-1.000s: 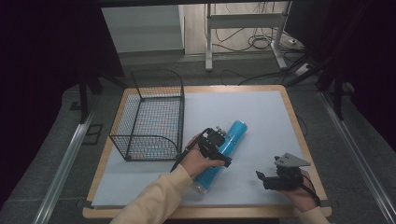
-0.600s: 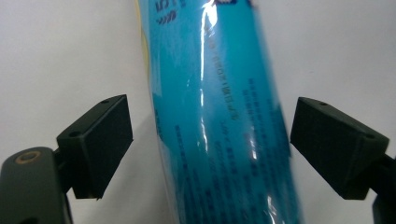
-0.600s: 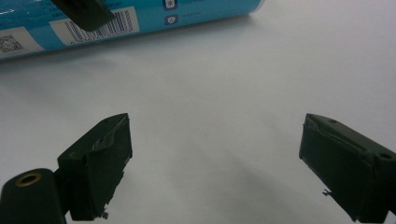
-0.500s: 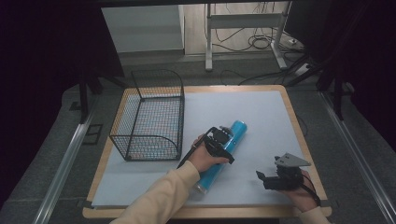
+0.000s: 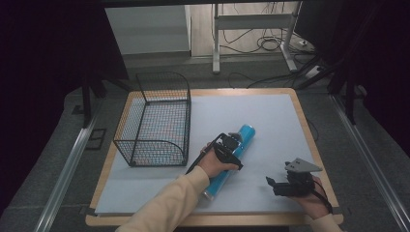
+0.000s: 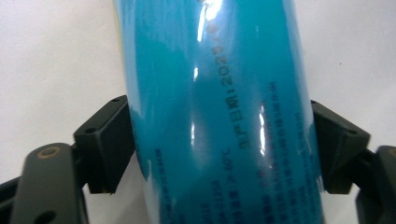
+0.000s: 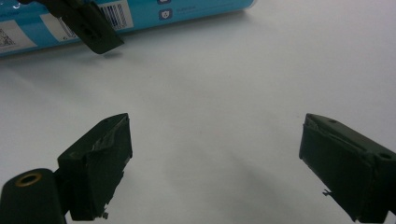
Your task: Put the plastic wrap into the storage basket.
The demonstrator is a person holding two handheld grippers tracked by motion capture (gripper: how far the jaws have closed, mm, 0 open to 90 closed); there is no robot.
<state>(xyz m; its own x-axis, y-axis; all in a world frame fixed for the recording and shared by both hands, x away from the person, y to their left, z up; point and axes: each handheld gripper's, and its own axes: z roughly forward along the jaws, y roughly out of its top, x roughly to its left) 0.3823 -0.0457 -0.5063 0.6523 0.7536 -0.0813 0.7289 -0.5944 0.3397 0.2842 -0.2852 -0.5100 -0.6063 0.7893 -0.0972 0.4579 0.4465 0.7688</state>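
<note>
**Blue tube lay slantwise, left jaws closing across it**

The glossy blue cylindrical tube (image 5: 231, 157) lay on the white tabletop, its long axis running near-left to far-right. Your left gripper (image 5: 231, 146) straddled it crosswise, jaws just closing, pads touching its sides. Your right gripper (image 5: 271, 184) idled near-right, open and empty.

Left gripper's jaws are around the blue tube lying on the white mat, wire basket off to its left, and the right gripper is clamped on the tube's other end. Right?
Not quite. The right gripper holds nothing: its jaws stand open over bare white mat, apart from the blue tube, as the right gripper view shows. The rest holds: the left gripper has its jaws around the tube, which they have just been closing on, wire basket to its left.
</note>
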